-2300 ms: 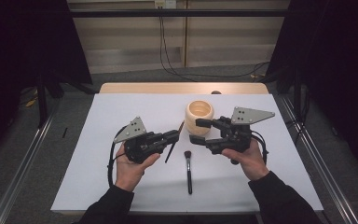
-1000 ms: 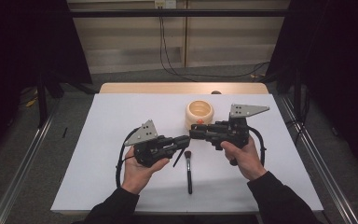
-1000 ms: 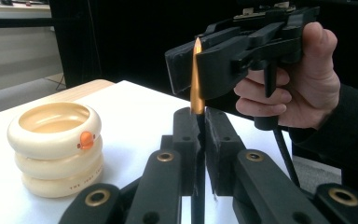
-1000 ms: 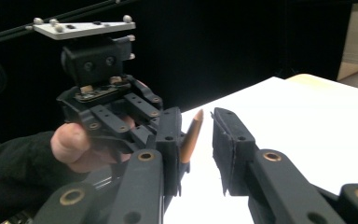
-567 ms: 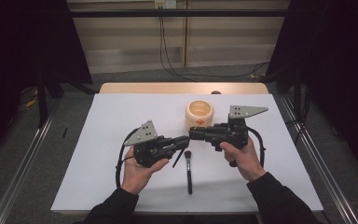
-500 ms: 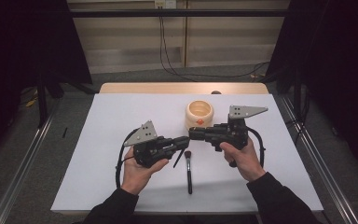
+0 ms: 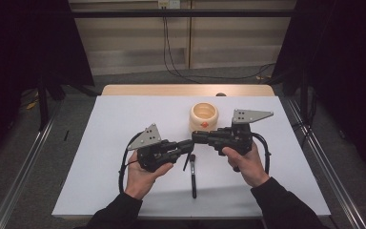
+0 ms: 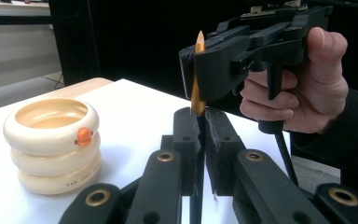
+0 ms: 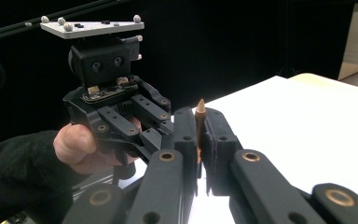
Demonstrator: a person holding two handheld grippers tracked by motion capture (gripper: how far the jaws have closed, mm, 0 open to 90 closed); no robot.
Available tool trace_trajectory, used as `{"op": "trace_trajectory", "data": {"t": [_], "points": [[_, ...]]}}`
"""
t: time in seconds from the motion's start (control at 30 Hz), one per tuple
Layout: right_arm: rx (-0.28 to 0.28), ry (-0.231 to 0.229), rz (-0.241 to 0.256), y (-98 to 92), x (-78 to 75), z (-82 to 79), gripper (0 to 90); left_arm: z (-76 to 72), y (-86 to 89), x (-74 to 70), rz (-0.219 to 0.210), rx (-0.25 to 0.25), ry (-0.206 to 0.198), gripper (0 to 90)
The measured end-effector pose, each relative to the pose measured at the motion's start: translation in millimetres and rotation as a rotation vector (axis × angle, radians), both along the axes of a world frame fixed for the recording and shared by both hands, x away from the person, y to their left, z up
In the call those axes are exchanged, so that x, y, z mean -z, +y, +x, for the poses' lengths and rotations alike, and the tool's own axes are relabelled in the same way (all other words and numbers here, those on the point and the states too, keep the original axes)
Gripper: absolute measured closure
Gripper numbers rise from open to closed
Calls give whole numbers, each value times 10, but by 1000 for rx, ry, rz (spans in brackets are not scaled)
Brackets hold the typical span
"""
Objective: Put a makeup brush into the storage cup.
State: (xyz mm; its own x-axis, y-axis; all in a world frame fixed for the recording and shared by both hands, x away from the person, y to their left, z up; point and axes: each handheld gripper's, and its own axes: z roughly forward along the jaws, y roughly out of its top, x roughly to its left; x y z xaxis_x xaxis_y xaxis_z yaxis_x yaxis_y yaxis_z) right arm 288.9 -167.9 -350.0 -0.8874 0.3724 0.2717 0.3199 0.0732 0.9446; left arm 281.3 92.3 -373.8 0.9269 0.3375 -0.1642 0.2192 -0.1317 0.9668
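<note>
A thin black stick (image 7: pixel 187 163) with a gold pointed end (image 8: pixel 196 88) is held over the middle of the white table (image 7: pixel 100 143). My left gripper (image 7: pixel 189 144) is shut on its black shaft, and the stick slants down below the jaws. My right gripper (image 7: pixel 195 137) meets it tip to tip from the right. In the right gripper view its jaws (image 9: pixel 198 126) are shut on the gold end (image 9: pixel 199 116). Behind the grippers stands a cream ringed cup (image 7: pixel 204 117) with an orange knob, upright and open-topped.
A black brush (image 7: pixel 193 179) lies on the table just below the grippers, its head pointing away from me. A wooden strip (image 7: pixel 186 89) runs along the table's far edge. Metal rails (image 7: pixel 24 176) flank both sides.
My two grippers were apart; the left moved right with the stick and the right moved left until their tips met. In the last half second nothing visibly moved.
</note>
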Motion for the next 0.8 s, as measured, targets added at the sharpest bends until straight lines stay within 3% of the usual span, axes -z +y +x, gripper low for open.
{"op": "trace_trajectory", "data": {"t": [0.33,0.43,0.57,0.8], "points": [[4,-7,-2,-2,14,13,847,35,7,38,-4,3,10,823],[13,-11,3,-9,10,15,847,29,9,50,-9,-4,16,772],[17,-13,-1,-20,11,24,847,10,-3,59,13,-22,17,608],[3,-26,-5,-40,-7,17,847,13,-12,76,7,-69,18,332]]}}
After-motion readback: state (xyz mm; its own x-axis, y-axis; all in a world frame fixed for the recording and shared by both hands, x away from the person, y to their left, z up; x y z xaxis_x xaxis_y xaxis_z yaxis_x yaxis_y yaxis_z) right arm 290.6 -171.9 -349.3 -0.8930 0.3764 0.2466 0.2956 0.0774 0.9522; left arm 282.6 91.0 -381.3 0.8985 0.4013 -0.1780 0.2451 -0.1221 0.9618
